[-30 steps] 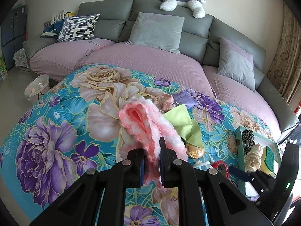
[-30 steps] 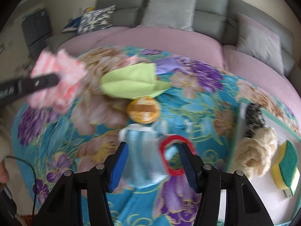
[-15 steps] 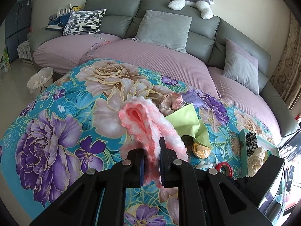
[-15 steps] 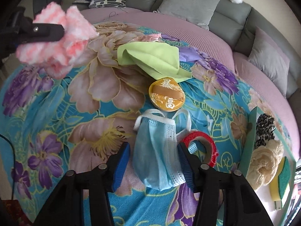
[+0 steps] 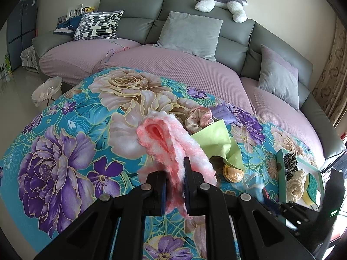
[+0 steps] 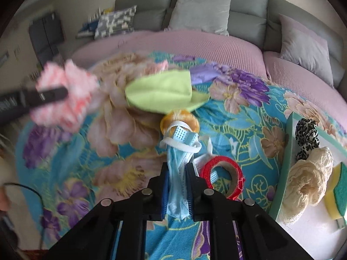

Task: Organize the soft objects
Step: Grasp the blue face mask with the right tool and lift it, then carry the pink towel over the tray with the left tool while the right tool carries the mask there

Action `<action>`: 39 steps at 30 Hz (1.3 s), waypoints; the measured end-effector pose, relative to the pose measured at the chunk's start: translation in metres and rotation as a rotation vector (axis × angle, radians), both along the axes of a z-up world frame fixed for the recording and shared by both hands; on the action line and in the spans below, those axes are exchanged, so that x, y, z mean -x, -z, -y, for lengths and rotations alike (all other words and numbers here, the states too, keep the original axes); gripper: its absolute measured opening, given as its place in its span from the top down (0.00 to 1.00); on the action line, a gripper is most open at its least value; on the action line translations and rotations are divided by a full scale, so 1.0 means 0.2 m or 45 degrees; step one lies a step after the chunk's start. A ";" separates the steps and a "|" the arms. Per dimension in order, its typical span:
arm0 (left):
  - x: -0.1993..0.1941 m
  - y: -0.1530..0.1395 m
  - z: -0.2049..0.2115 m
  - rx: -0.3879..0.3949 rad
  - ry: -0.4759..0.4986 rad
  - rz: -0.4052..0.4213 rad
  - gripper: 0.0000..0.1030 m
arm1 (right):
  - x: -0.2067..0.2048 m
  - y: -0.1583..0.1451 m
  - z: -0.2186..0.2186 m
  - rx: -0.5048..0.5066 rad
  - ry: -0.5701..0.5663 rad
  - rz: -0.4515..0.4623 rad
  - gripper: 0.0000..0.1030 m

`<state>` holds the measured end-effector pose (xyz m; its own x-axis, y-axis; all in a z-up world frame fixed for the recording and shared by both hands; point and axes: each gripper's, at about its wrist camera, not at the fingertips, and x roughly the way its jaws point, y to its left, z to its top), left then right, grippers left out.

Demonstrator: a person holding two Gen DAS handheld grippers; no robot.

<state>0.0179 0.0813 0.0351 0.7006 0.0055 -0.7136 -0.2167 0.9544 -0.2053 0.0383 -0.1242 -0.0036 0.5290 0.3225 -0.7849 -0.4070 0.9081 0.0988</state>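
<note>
Between right gripper (image 6: 177,174) pads, blue mask (image 6: 179,151) newly pinched; left gripper (image 5: 175,181) still clamping pink cloth (image 5: 171,138).

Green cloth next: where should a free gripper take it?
Grip the green cloth at its thin pointed corner near the orange disc, coming down from above on the near side; that loose flap likely pinches easier than the broad folded body.

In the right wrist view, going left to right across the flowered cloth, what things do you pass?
Fluffy pink and white cloth in the left gripper → folded lime green cloth → crumpled light blue face mask in the right gripper → red tape roll → cream yarn bundle → green and yellow sponge.
</note>
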 end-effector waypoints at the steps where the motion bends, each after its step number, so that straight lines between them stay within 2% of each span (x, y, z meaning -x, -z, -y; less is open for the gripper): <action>1: 0.00 0.00 0.00 -0.001 0.001 0.002 0.87 | 0.00 -0.02 0.01 -0.031 0.003 0.008 0.86; 6: 0.00 -0.01 0.01 -0.009 0.006 0.007 0.87 | 0.03 -0.17 0.10 -0.207 0.025 0.095 0.87; 13: 0.01 -0.03 0.03 -0.021 0.012 0.021 0.87 | 0.09 -0.36 0.19 -0.319 0.063 0.239 0.87; 16: 0.01 -0.04 0.04 -0.029 0.019 0.031 0.87 | 0.10 -0.40 0.24 -0.324 0.087 0.262 0.87; 25: 0.01 -0.09 0.15 -0.031 0.096 0.087 0.87 | 0.08 -0.39 0.39 -0.287 0.216 0.249 0.87; 32: -0.02 -0.14 0.36 -0.024 0.251 0.136 0.87 | 0.12 -0.42 0.64 -0.252 0.394 0.284 0.87; 39: -0.06 -0.15 0.67 -0.039 0.457 0.153 0.87 | 0.18 -0.45 0.94 -0.242 0.584 0.322 0.87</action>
<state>0.0294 -0.0519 0.0649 0.7402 -0.2356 -0.6298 0.1566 0.9713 -0.1793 0.0027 -0.3119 0.0866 0.8128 0.1384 -0.5658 -0.0064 0.9734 0.2288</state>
